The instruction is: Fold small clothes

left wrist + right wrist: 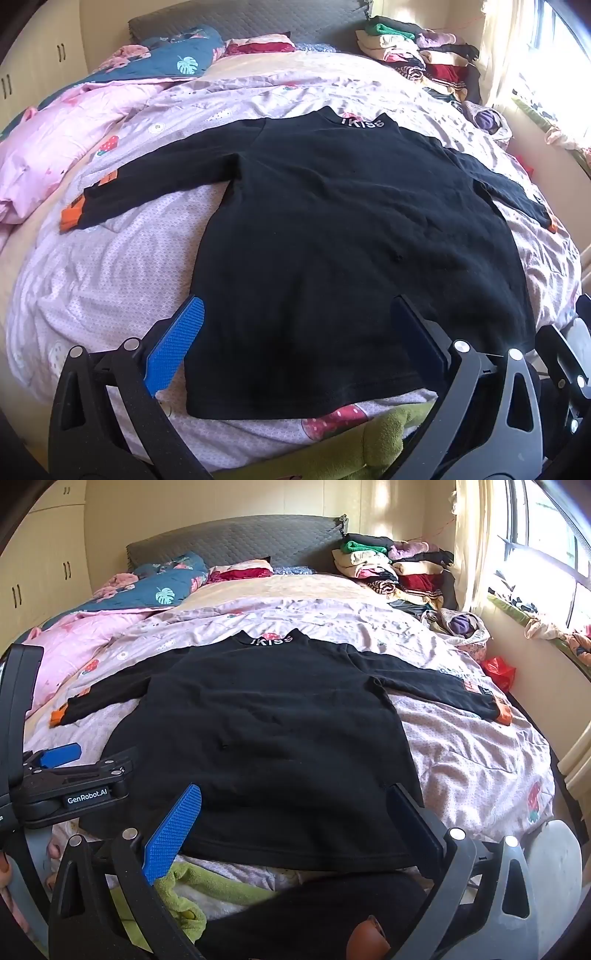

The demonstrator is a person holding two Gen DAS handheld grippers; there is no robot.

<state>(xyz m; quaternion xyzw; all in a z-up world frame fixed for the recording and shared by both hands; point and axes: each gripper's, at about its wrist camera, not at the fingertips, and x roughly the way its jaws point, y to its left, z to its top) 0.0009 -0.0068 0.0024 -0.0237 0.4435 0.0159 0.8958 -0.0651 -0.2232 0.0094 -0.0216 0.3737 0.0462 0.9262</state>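
open quilt (461,760) beside black shirt (266,731) both sides, clothes pile (399,572) crowding far right corner, pink duvet (55,147) heaped left

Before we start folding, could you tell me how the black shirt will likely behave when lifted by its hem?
The black shirt lies limp with soft creases, so it will probably droop. Its spread sleeves would likely trail and drag.

A black long-sleeved shirt (332,229) with orange cuffs lies flat on the bed (103,273), unfolded, sleeves spread, white-lettered collar at the far end.
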